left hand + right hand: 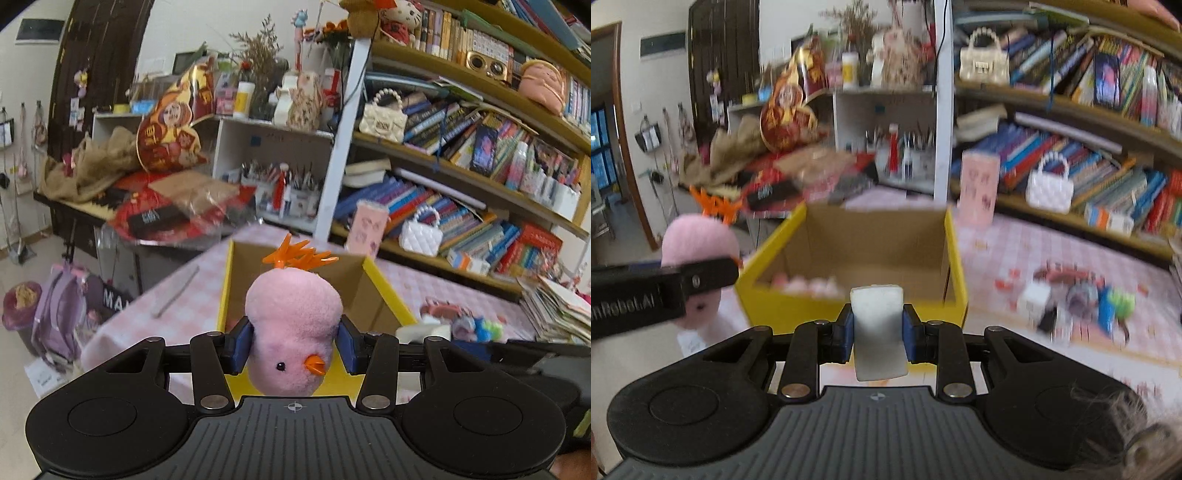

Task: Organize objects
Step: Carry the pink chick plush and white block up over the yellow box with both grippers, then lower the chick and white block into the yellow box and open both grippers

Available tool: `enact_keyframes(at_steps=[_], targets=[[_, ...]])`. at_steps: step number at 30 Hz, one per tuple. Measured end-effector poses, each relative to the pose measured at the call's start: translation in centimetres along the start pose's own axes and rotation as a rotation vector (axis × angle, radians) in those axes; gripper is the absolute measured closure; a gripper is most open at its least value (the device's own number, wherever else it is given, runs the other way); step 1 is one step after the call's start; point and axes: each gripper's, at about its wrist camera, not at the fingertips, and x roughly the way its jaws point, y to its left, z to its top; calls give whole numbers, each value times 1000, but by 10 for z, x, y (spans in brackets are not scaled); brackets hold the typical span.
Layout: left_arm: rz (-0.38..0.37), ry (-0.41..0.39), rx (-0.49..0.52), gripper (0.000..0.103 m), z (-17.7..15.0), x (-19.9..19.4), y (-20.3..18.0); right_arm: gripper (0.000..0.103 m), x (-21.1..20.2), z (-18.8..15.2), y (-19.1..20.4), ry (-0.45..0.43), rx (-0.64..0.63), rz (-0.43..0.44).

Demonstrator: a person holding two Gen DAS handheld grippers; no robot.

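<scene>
the left gripper (293, 349) is clenched on a pink plush chick (293, 325), its blue pads (242, 349) pressing into the toy's sides; the chick hangs upside down, orange beak low and toward the camera, orange plastic feet at the top, long axis running up and away from the lens; the right gripper (878, 332) is clamped tight on a small white block (878, 330), which stands upright between the pads with its long axis along the fingers; in the right wrist view the left gripper's finger crosses the left edge with the chick (698, 243) in its grip, and white lettering on that finger reads in part "nrobot.ai"; straight beyond both tools sits an open yellow cardboard box (857, 317) with a brown inside, on a pink checked tablecloth (1015, 240); pink soft things (809, 286), blurred, lie at the box's near inner wall; to the right of the box a heap of small items (1082, 299) rests on the cloth, among them a white cube and something green and blue; a pink carton (979, 184) stands behind the box's far right corner; further back, bookshelves (461, 173) hold crammed books and two quilted pearl-handled handbags (421, 232); a purple backpack (70, 317) sits on the floor at left, beside a dark bag lettered "ma", the rest hidden.
</scene>
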Motion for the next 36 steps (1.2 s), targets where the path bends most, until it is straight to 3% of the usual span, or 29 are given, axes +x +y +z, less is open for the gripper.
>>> enact_keyframes(at_steps=[7,22,30,36], targets=[[35,19,-15,57,16,52,-4,78,47,36,-17,-17,-43,29],[83,235,-5,57,29,169,-6,78,177,31,-27,220,-213,99],[78,321,33,57,28,205,-9,78,201,29,-19,280,-325,142],[73,380,35,57,21,222,-7,78,210,30,-19,313,-338,154]])
